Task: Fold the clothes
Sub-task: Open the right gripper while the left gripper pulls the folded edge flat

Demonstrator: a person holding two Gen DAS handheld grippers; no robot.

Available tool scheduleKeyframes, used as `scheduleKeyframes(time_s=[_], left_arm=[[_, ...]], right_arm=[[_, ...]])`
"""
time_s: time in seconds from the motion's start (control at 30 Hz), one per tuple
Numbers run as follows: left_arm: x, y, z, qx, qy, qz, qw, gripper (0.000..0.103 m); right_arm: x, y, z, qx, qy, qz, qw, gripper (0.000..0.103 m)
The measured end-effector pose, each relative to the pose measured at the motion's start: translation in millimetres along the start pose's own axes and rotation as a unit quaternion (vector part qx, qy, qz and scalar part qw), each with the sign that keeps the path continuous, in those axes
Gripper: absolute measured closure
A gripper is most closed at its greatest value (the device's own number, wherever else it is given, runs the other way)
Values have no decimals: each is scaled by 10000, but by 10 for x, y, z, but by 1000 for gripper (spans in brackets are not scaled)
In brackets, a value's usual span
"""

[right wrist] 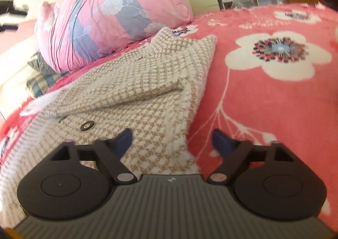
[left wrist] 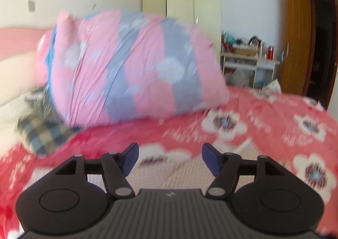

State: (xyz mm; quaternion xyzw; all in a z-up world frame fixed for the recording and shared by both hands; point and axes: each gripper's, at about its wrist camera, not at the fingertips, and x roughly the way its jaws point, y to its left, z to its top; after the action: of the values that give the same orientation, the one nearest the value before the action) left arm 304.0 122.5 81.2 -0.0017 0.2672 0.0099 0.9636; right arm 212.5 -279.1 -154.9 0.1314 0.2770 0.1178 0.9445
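Both grippers gape wide, holding nothing: right gripper [right wrist: 172,140] straddles the houndstooth jacket [right wrist: 135,91] edge; left gripper [left wrist: 170,159] over its blurred cloth. Risk: pinching bedspread [right wrist: 264,101] at three o'clock too.

Beige houndstooth coat [right wrist: 147,91] on a red, white-flowered blanket [right wrist: 274,101].

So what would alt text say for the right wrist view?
An open black two-finger right gripper hovers over a beige houndstooth knit garment lying on a pink flower-print blanket, with a rolled pink-and-lavender striped quilt behind.
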Motion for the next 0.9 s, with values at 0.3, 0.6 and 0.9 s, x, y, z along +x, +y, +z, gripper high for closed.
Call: scheduleKeyframes(time_s=[0.3, 0.6, 0.9], left_arm=[[1230, 382, -1206, -1173, 1747, -445, 9766, 41], [1432, 357, -1306, -1298, 1526, -285, 9793, 62], [1331, 256, -897, -1386, 699, -201, 9877, 89]], right_arm=[[-90, 9, 13, -64, -387, 25, 9992, 1], [-90, -123, 27, 386, -519, 402, 9971, 1], [-51, -311, 16, 1048, -465, 628, 9914, 1]])
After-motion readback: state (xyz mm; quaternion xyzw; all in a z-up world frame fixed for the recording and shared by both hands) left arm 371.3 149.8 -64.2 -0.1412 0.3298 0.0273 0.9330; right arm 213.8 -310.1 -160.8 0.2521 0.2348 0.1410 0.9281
